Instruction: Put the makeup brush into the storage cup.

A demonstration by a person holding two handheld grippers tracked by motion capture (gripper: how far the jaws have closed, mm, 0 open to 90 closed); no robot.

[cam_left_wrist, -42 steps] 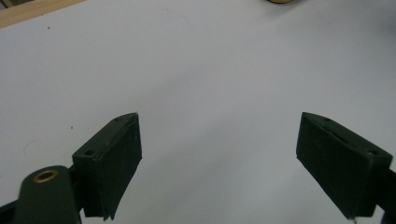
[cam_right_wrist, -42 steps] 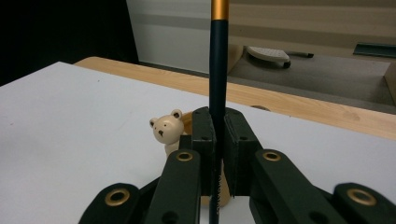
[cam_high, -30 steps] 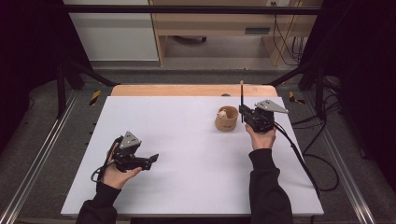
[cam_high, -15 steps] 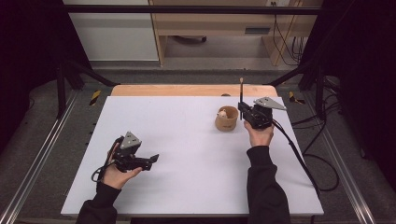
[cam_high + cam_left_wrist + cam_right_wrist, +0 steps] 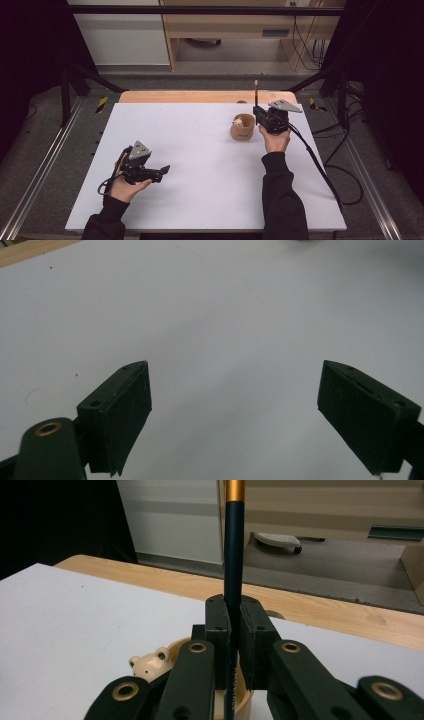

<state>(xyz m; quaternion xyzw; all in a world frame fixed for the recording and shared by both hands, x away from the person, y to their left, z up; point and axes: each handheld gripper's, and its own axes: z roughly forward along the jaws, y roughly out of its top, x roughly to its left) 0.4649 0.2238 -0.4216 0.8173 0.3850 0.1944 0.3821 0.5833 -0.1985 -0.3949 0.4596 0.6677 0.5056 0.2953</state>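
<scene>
From the high view, your bench is a matte white sheet laid over a pale wooden top whose far edge shows beyond it, with a grey floor, aluminium rails and a light wooden cabinet behind. Your right gripper stands just beside a small round wooden cup, with a thin dark pencil rising straight up out of its jaws. Your left gripper lies low over bare white surface, well apart from the cup, its jaws pointing toward the middle of the bench

In the left gripper view, your jaws stand wide with nothing between them; their flat black pads are blocky and dull, and smooth white bench with a few faint specks lies ahead of them

In the right gripper view, your jaws are pressed tight on the pencil, a slim dark-blue shaft with a gold band near its top, upright between the pads. Just below and behind the jaws sits the cup, its light-wood rim carrying a small cream bear figure to the left of the jaws
</scene>
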